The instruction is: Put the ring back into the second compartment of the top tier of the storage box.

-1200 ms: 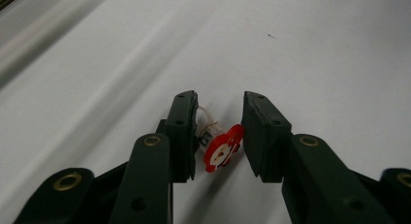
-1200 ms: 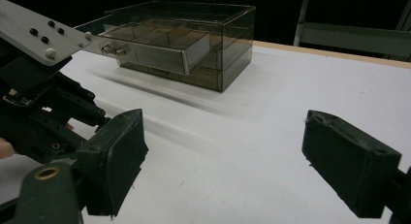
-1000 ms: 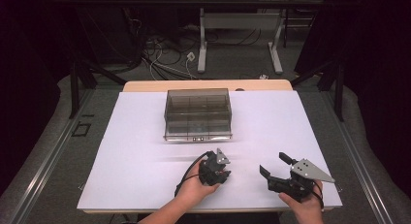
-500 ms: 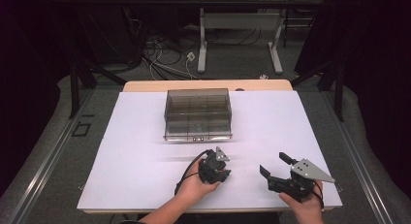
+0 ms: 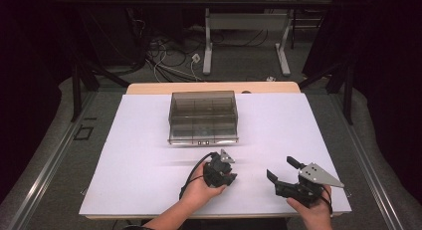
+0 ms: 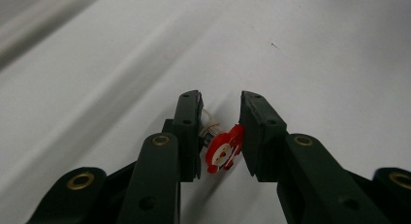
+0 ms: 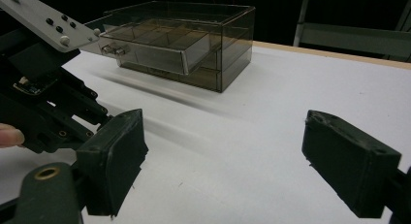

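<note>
Your left gripper (image 6: pixel 220 132) shows its fingers pinching a small red charm (image 6: pixel 222 150); your right gripper (image 7: pixel 223 161) view shows fingers spread, drawer box (image 7: pixel 184 42) beyond.

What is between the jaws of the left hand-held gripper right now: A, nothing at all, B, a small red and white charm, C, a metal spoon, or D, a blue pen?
B: the left gripper view shows the left hand-held gripper closed on a small red and white charm just above the white table.
</note>
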{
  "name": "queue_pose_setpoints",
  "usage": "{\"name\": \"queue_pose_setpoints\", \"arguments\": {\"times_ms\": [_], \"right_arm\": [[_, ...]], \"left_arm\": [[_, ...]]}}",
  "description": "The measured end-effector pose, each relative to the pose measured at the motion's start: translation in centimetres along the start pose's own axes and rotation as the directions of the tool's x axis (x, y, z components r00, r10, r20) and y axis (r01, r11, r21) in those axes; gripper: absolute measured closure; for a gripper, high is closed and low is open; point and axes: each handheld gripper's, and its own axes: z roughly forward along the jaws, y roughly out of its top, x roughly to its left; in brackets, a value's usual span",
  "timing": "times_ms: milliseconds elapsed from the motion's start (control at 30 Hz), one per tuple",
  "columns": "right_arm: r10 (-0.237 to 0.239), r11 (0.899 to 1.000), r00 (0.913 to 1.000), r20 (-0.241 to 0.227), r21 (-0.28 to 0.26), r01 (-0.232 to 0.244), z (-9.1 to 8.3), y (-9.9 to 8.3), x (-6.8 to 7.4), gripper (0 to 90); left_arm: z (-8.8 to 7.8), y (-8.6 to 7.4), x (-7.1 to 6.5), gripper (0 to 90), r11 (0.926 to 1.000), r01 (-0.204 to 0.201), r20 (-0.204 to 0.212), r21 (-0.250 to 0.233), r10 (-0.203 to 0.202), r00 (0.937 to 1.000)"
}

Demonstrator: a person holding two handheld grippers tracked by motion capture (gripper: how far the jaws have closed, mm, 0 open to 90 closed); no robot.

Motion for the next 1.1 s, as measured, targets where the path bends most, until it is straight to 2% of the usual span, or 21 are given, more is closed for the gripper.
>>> {"name": "queue_pose_setpoints", "arguments": {"times_ms": [333, 900, 1100], "right_arm": [[0.001, 1.0, 1.0, 0.002, -0.006, -0.001, 0.0, 0.0, 0.0, 14.9], [-0.001, 1.0, 1.0, 0.001, -0.005, 0.001, 0.0, 0.0, 0.0, 14.9], [-0.002, 1.0, 1.0, 0.0, -0.006, 0.002, 0.0, 0.0, 0.0, 14.9]], "left_arm": [[-0.1, 0.2, -0.1, 69.8, 1.0, -0.001, 0.0, 0.002, 0.001, 1.0], [-1.7, 1.2, 0.1, 69.8, 0.9999, 0.001, -0.003, -0.015, -0.001, 1.0], [-2.2, 1.5, 0.1, 69.8, 0.9994, 0.005, -0.015, -0.035, -0.005, 0.9999]]}}
